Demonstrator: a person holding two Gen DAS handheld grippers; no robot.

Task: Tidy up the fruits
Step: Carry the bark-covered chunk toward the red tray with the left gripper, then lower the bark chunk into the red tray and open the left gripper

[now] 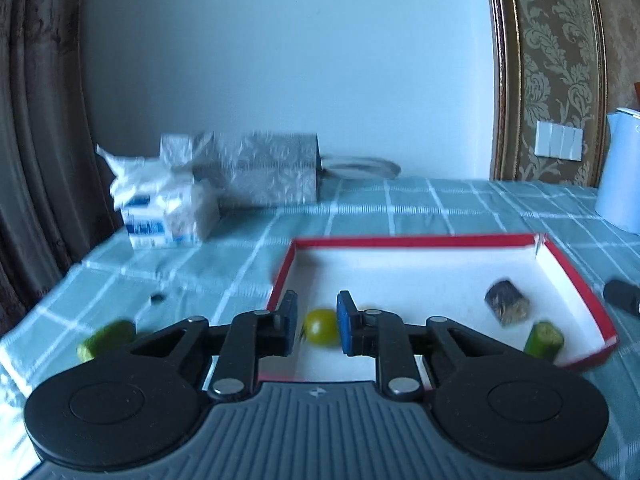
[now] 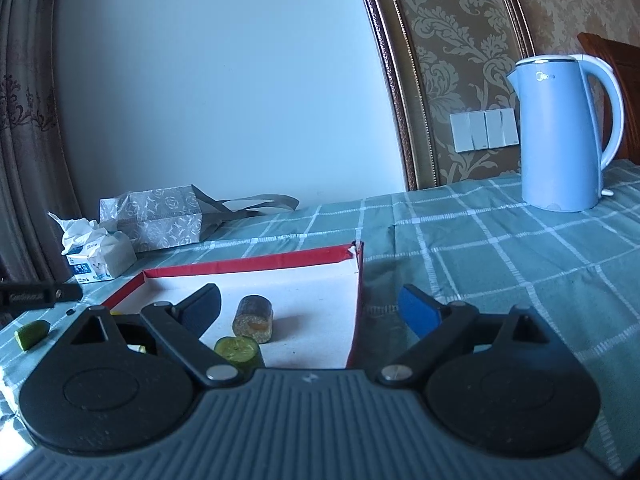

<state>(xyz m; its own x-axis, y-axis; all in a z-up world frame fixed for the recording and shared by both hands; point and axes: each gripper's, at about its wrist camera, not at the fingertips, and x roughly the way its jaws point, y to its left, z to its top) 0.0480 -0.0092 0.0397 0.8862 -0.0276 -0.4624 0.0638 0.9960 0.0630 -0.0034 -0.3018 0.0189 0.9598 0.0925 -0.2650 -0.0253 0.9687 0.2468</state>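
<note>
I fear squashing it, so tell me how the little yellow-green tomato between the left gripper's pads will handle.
The tomato looks round and glossy, so it may slip from the left gripper or roll once set in the box. Small, likely light and thin-skinned; a hard squeeze could split it.

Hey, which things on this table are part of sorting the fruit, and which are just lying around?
Job: small round yellow-green fruit, green cut fruit pieces, red-rimmed white cardboard box.
Lying about: light blue plastic kettle, grey patterned gift bag, white tissue pack, brown roll.
</note>
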